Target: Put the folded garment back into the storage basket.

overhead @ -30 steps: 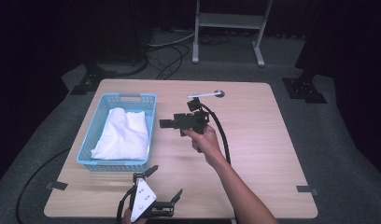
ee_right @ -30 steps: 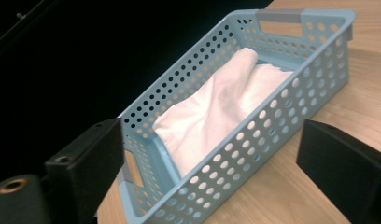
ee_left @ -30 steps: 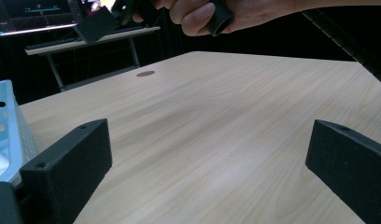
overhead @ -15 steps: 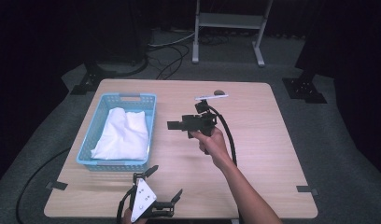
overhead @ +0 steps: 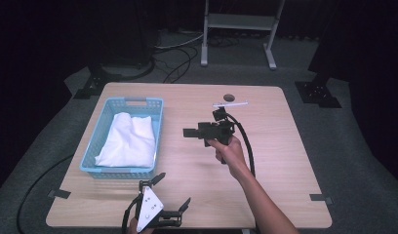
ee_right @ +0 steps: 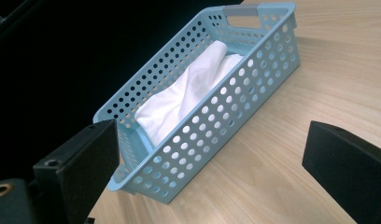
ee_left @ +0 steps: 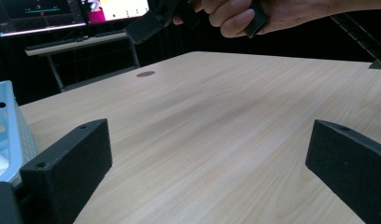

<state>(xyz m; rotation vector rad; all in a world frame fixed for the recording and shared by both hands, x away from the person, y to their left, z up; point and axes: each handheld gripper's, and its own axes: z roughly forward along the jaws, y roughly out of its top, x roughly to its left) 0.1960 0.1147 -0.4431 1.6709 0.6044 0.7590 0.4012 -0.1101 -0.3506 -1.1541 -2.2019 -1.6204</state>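
While both hand-held grippers gape empty, right point(overhead: 188, 132) raised, left point(overhead: 173, 192) low, one basket point(overhead: 155, 127) holds one white cloth point(overhead: 128, 138).

A recording lab or studio. The wooden table point(overhead: 285, 161) stands on grey carpet amid black curtains, with tape marks point(overhead: 319, 197), floor cables point(overhead: 175, 58), a metal stand point(overhead: 238, 22) and lit monitors point(ee_left: 72, 11) behind

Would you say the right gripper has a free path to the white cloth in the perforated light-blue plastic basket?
Probably yes: the right gripper is open and aimed at the basket, whose top is open, and the white cloth lies uncovered.
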